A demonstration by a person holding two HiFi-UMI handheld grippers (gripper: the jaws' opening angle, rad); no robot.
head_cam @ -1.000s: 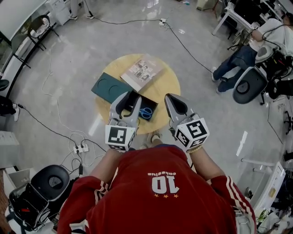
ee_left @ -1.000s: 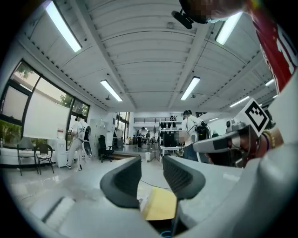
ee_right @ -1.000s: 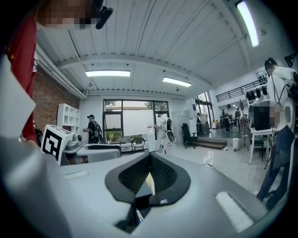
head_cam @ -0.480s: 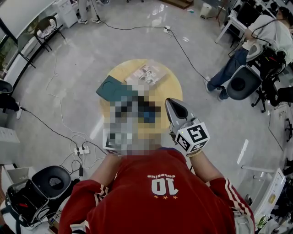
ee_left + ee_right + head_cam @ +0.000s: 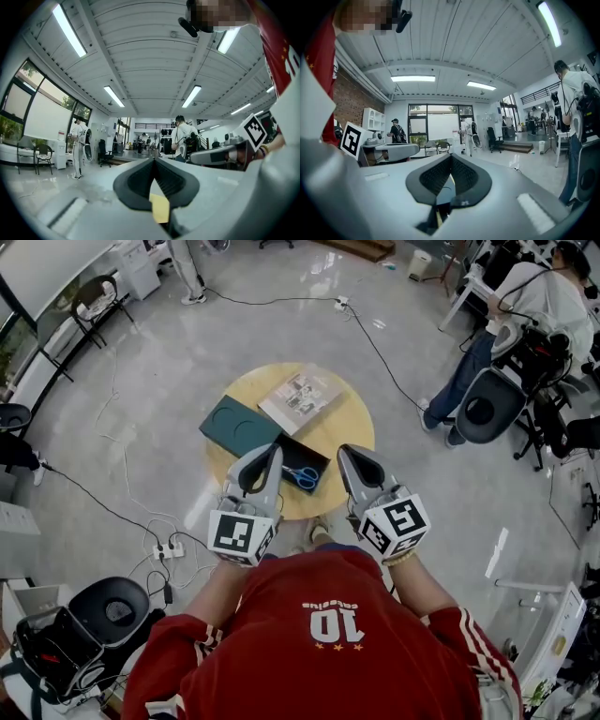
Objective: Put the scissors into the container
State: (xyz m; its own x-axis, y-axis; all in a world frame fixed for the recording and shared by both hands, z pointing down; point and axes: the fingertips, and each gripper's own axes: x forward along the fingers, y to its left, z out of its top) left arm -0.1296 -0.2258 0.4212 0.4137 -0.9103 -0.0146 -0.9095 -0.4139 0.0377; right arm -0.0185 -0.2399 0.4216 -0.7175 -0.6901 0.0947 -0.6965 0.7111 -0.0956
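Blue-handled scissors (image 5: 302, 476) lie inside the open black container (image 5: 315, 457) on the round yellow table (image 5: 352, 427). In the head view my left gripper (image 5: 273, 452) hovers over the container's left end, above the table. Its jaws have just been closing and are now shut with nothing between them. My right gripper (image 5: 345, 453) hangs to the right of the container, shut and empty. Both gripper views look out level across the room. There the left gripper (image 5: 153, 161) and the right gripper (image 5: 451, 159) each show their pads pressed together, and the table is out of sight.
A dark green lid (image 5: 241, 425) and a booklet (image 5: 302, 397) lie on the far half of the table. Cables and a power strip (image 5: 167, 545) cross the floor at left. An office chair (image 5: 105, 613) stands lower left, and people and chairs (image 5: 487, 409) stand at right.
The left gripper's jaws went from wide open to shut, empty. Both grippers drew back a little from the table towards the person.
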